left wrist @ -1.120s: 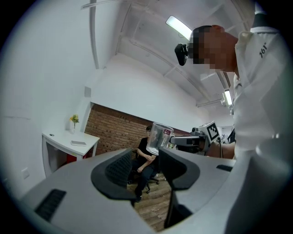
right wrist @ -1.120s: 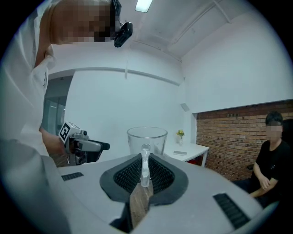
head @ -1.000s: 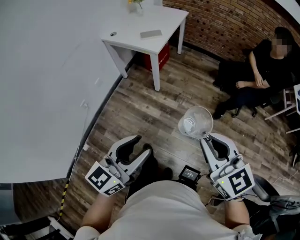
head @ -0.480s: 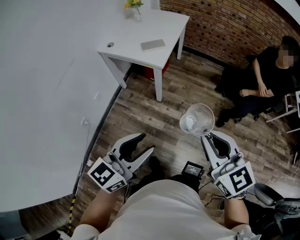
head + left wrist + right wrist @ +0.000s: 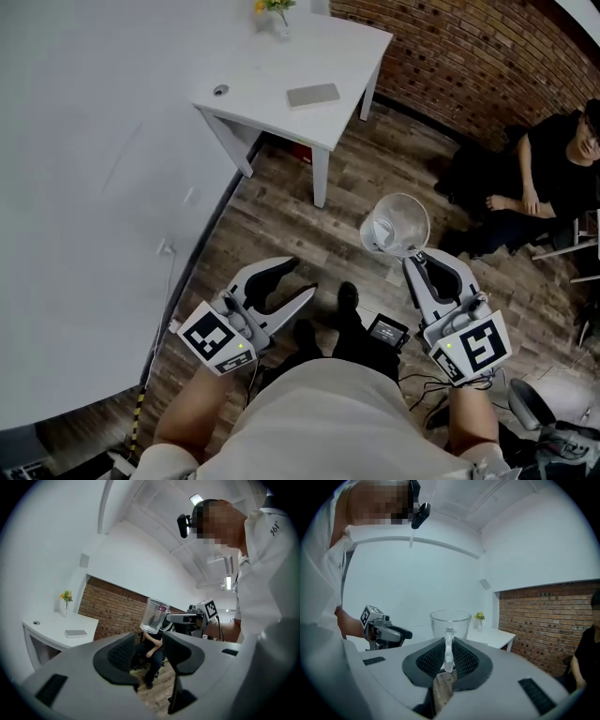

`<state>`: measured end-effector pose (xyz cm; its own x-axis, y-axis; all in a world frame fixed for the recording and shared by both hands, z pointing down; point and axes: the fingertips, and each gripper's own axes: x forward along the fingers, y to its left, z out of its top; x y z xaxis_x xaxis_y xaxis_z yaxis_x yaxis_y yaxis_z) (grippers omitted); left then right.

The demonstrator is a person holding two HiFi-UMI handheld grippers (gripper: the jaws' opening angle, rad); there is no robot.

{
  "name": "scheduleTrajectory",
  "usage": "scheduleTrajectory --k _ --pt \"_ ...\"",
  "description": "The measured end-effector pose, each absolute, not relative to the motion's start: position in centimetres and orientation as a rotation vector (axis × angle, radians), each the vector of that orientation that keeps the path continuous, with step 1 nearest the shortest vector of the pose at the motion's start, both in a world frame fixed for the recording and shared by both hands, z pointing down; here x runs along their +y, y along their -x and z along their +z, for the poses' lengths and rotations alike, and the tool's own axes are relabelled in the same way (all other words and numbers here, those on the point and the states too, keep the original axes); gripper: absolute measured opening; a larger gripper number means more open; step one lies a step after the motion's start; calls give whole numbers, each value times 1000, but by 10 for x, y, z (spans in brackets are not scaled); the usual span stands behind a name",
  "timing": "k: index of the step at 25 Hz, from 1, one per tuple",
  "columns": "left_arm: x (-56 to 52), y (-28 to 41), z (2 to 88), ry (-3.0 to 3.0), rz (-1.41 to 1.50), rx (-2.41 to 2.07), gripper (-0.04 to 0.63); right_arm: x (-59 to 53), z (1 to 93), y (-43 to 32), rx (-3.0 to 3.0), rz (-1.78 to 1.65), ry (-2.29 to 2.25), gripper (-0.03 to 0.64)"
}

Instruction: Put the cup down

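A clear glass cup (image 5: 396, 225) with a handle hangs in the air over the wooden floor, upright and empty. My right gripper (image 5: 413, 260) is shut on its handle; in the right gripper view the handle (image 5: 448, 648) is pinched between the black pads with the cup's bowl (image 5: 450, 620) beyond them. My left gripper (image 5: 294, 279) is open and holds nothing, low at the left, apart from the cup. From the left gripper view the cup (image 5: 154, 616) appears past the open jaws, held by the right gripper (image 5: 174, 617).
A white table (image 5: 349, 66) stands ahead by the brick wall (image 5: 487, 47), carrying a grey flat slab (image 5: 313, 95), a small round object (image 5: 220, 90) and a vase of yellow flowers (image 5: 278, 11). A person in black (image 5: 553, 178) sits at the right. A white wall (image 5: 84, 187) fills the left.
The white table and seated person have shifted in the head view as the person carrying the grippers steps forward. The cup stays in the right gripper; the left gripper stays open.
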<state>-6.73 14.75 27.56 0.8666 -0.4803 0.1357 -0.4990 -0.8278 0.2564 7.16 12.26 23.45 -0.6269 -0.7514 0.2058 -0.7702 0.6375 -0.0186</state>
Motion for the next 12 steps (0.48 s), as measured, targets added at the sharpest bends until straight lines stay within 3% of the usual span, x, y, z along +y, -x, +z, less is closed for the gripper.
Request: scheduleTrajectory --k 12 --pt "41 22 293 -2674 68 -921 175 -3 245 -105 -2751 120 -1031 41"
